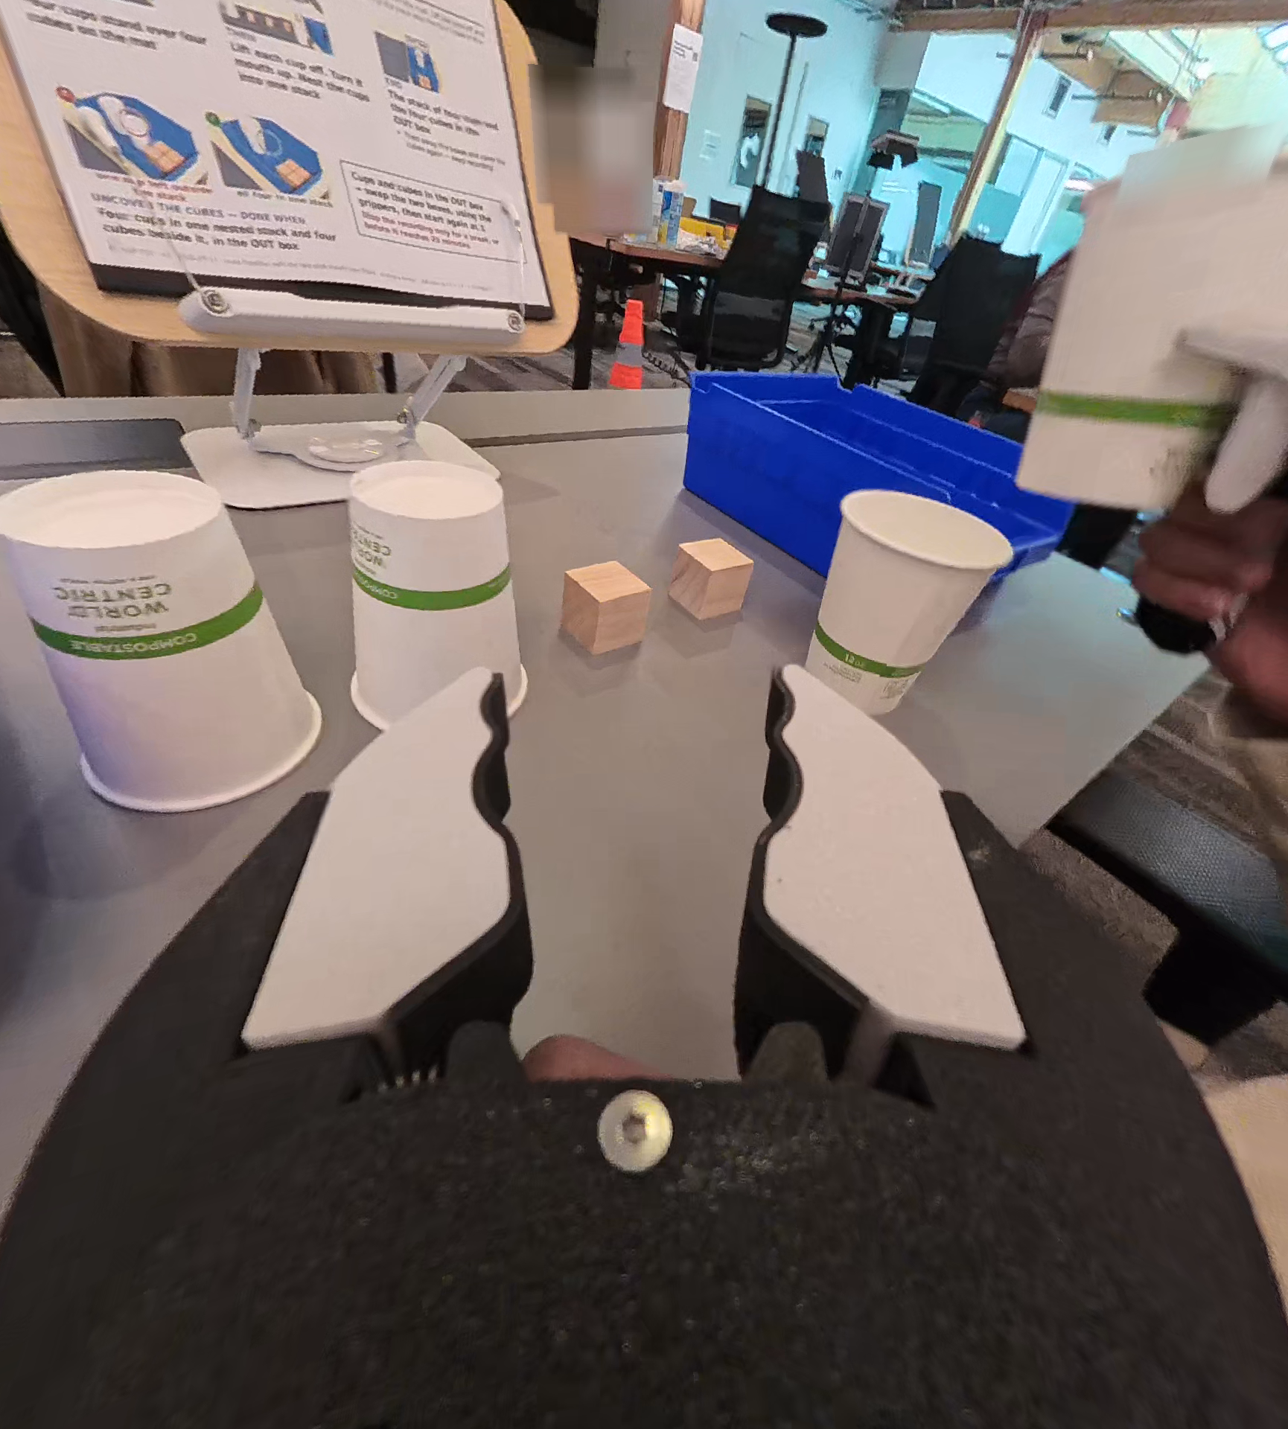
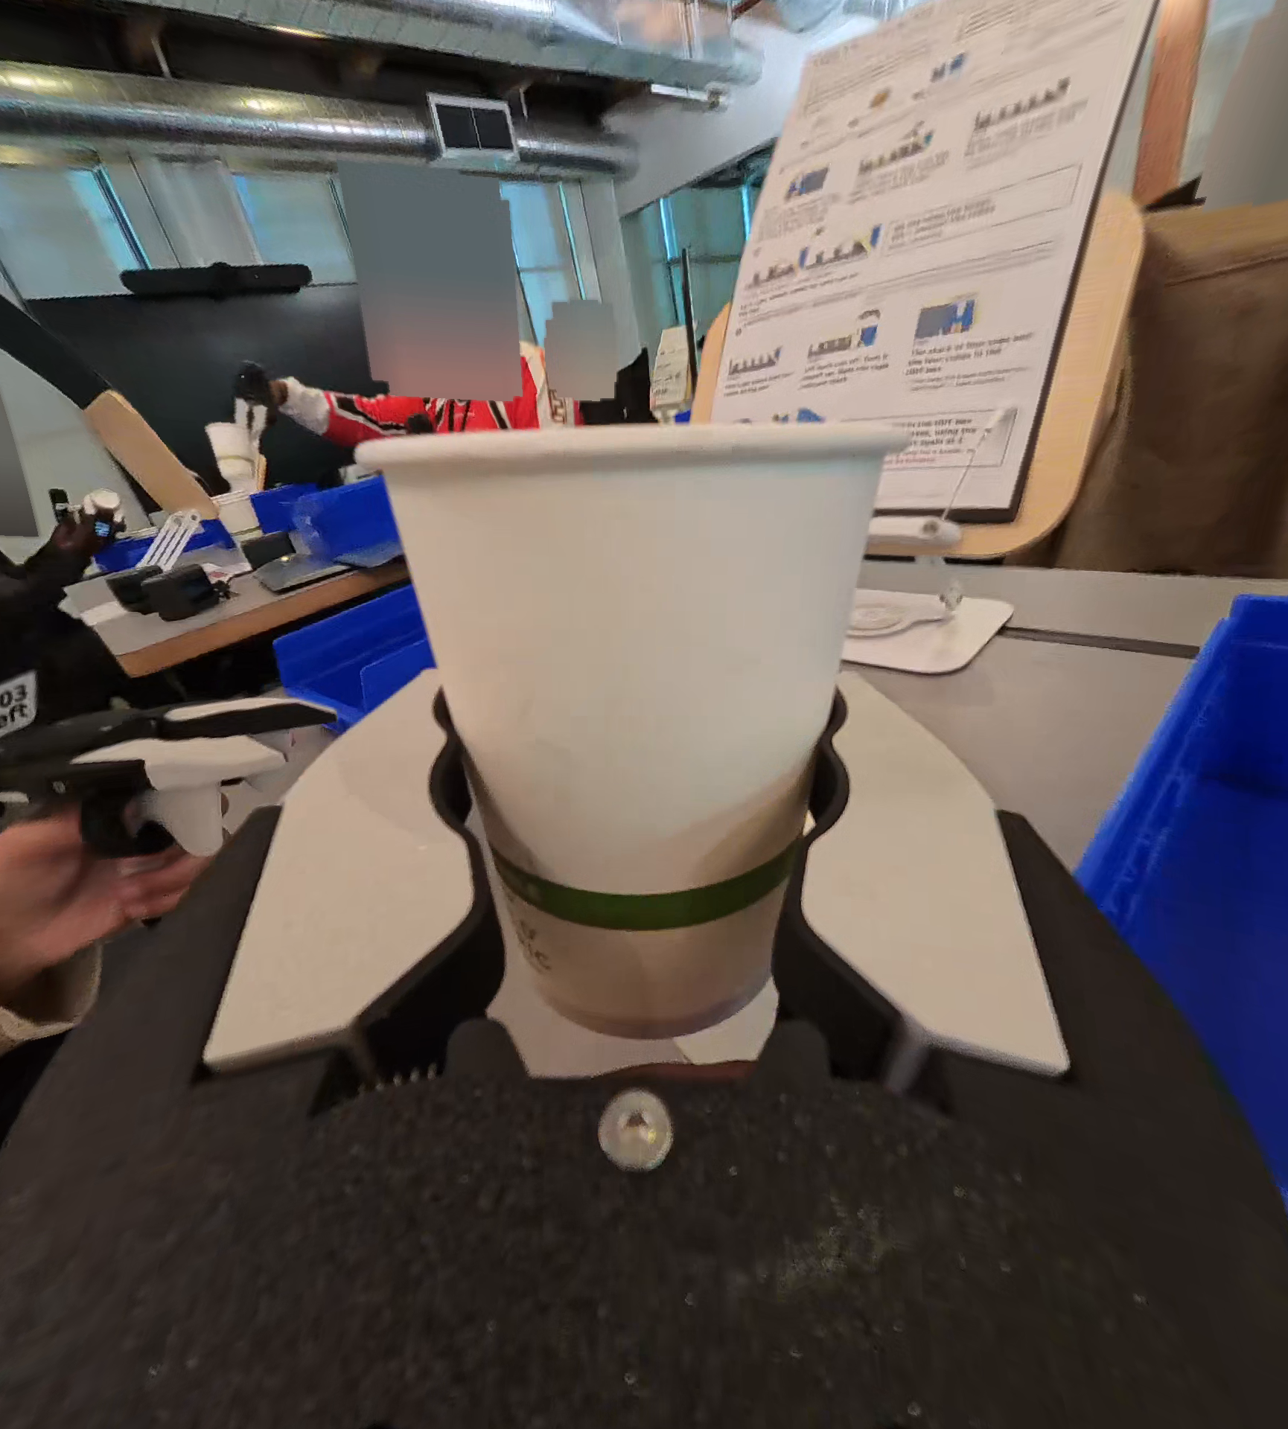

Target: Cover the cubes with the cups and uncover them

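Uncovering midway: right hand-held gripper (image 2: 637, 781) clamped on lifted cup (image 2: 637, 657); left hand-held gripper (image 1: 637, 688) apart, empty. Two cubes (image 1: 604, 605) bare, two inverted cups (image 1: 150, 634) left.

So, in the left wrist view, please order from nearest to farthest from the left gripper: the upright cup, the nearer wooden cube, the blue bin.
From the left gripper:
1. Upright cup, just right of the right finger's tip.
2. Nearer wooden cube, ahead, slightly left. Close to the cup; this ranking is loose.
3. Blue bin, far right, behind the cup.
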The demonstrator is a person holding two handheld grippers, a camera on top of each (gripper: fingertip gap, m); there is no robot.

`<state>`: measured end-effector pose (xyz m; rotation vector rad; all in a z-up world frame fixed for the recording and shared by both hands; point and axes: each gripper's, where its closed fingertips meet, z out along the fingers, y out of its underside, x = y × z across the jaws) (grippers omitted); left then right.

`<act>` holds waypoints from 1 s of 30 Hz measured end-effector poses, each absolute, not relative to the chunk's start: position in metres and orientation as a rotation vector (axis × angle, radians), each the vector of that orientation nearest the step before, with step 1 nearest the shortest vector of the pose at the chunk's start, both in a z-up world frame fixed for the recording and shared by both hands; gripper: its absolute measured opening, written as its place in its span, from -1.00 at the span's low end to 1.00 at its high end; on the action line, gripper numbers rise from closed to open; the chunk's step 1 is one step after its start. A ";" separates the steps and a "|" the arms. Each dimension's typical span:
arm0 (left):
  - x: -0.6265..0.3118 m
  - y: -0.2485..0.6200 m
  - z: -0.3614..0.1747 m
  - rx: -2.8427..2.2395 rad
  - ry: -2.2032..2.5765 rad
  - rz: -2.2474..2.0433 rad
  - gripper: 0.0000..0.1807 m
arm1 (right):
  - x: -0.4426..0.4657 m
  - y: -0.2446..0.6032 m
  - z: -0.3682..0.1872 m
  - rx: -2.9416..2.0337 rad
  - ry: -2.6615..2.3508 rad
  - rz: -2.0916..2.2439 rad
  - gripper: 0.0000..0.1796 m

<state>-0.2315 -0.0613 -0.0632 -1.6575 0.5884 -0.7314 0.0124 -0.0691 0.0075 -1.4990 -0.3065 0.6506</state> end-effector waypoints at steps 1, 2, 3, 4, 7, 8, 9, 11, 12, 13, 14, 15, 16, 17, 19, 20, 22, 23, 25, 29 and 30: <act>-0.229 -0.064 -0.066 -1.664 0.616 -0.736 -0.31 | 0.015 -0.063 0.005 -1.533 -0.307 0.668 -0.02; -0.227 -0.065 -0.069 -1.674 0.626 -0.738 -0.30 | 0.016 -0.057 0.000 -1.571 -0.306 0.664 -0.02; -0.227 -0.065 -0.070 -1.676 0.625 -0.743 -0.31 | 0.015 -0.051 -0.006 -1.603 -0.313 0.654 -0.02; -0.226 -0.066 -0.071 -1.676 0.627 -0.754 -0.31 | 0.010 -0.046 -0.012 -1.629 -0.329 0.649 -0.02; -0.221 -0.069 -0.076 -1.690 0.658 -0.765 -0.31 | 0.001 -0.029 -0.033 -1.723 -0.363 0.604 -0.02; -0.221 -0.070 -0.077 -1.690 0.671 -0.759 -0.31 | -0.002 -0.025 -0.038 -1.755 -0.379 0.595 -0.02; -0.220 -0.071 -0.078 -1.689 0.682 -0.751 -0.31 | -0.003 -0.020 -0.042 -1.785 -0.388 0.574 -0.02; -0.219 -0.073 -0.078 -1.682 0.703 -0.730 -0.31 | -0.006 -0.014 -0.049 -1.834 -0.417 0.539 -0.02; -0.219 -0.073 -0.078 -1.676 0.711 -0.722 -0.31 | -0.006 -0.012 -0.053 -1.868 -0.429 0.516 -0.01; -0.219 -0.074 -0.077 -1.672 0.719 -0.717 -0.31 | -0.007 -0.010 -0.056 -1.889 -0.439 0.500 -0.01; -0.218 -0.074 -0.078 -1.672 0.725 -0.713 -0.31 | -0.008 -0.010 -0.060 -1.910 -0.450 0.498 -0.01; -0.218 -0.075 -0.078 -1.672 0.732 -0.712 -0.31 | -0.010 -0.010 -0.065 -1.939 -0.469 0.504 -0.01; -0.217 -0.075 -0.080 -1.673 0.738 -0.714 -0.31 | -0.011 -0.011 -0.068 -1.955 -0.486 0.512 -0.01; -0.217 -0.075 -0.081 -1.678 0.743 -0.715 -0.31 | -0.012 -0.012 -0.071 -1.966 -0.496 0.516 -0.01; -0.215 -0.075 -0.084 -1.688 0.751 -0.721 -0.31 | -0.014 -0.013 -0.077 -1.998 -0.524 0.518 0.00; -0.215 -0.076 -0.085 -1.692 0.756 -0.726 -0.31 | -0.014 -0.014 -0.079 -2.008 -0.536 0.512 0.00; -0.213 -0.077 -0.087 -1.698 0.765 -0.730 -0.31 | -0.013 -0.014 -0.084 -2.043 -0.563 0.495 0.00; -0.212 -0.077 -0.088 -1.699 0.772 -0.729 -0.31 | -0.011 -0.014 -0.085 -2.047 -0.565 0.484 0.00; -0.211 -0.079 -0.089 -1.698 0.785 -0.722 -0.31 | -0.010 -0.015 -0.087 -2.057 -0.565 0.498 0.00; -0.209 -0.081 -0.090 -1.694 0.806 -0.710 -0.31 | -0.007 -0.021 -0.087 -2.058 -0.565 0.519 0.01; -0.209 -0.081 -0.090 -1.694 0.809 -0.710 -0.31 | -0.006 -0.024 -0.089 -2.070 -0.577 0.508 0.03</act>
